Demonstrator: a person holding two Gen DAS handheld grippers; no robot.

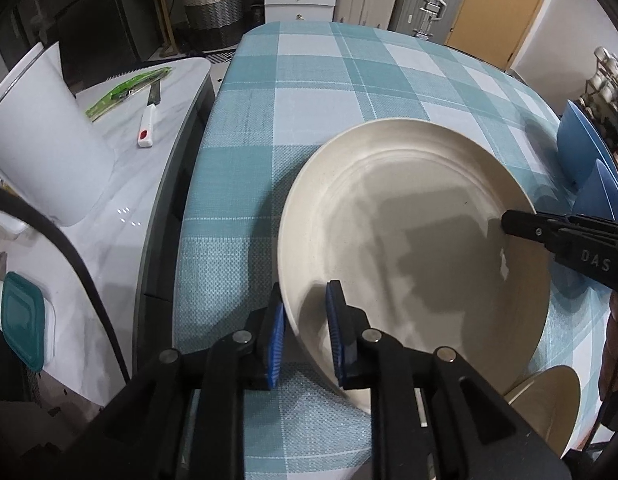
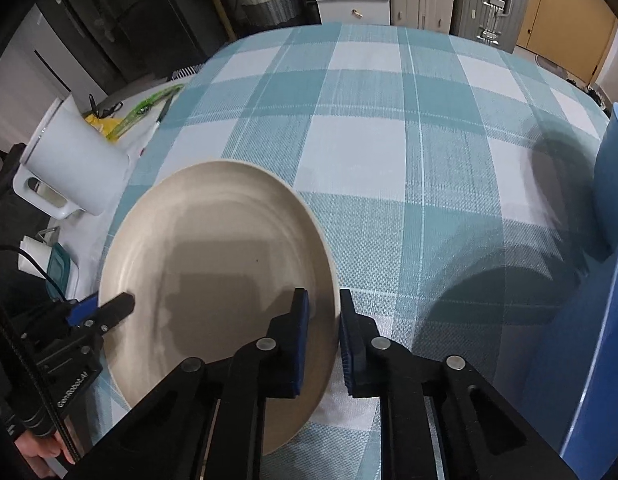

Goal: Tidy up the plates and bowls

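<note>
A large cream plate (image 1: pixel 409 240) is held over the teal checked tablecloth (image 1: pixel 309 80), one gripper on each side. My left gripper (image 1: pixel 305 292) is shut on its left rim, blue pads on either side of the edge. My right gripper (image 2: pixel 324 296) is shut on the opposite rim of the same cream plate (image 2: pixel 217 264). In the left wrist view the right gripper (image 1: pixel 509 220) reaches in from the right. The left gripper (image 2: pixel 125 304) shows at the plate's left edge in the right wrist view. A second cream dish (image 1: pixel 549 404) lies below the plate at the table's near edge.
Blue plates (image 1: pixel 577 140) (image 2: pixel 613 176) stand on edge at the table's right side. Left of the table, a white counter carries a white jug (image 1: pixel 49 140), a white-handled knife (image 1: pixel 149 120) and a teal-lidded box (image 1: pixel 21 320). A basket, drawers and a suitcase stand behind.
</note>
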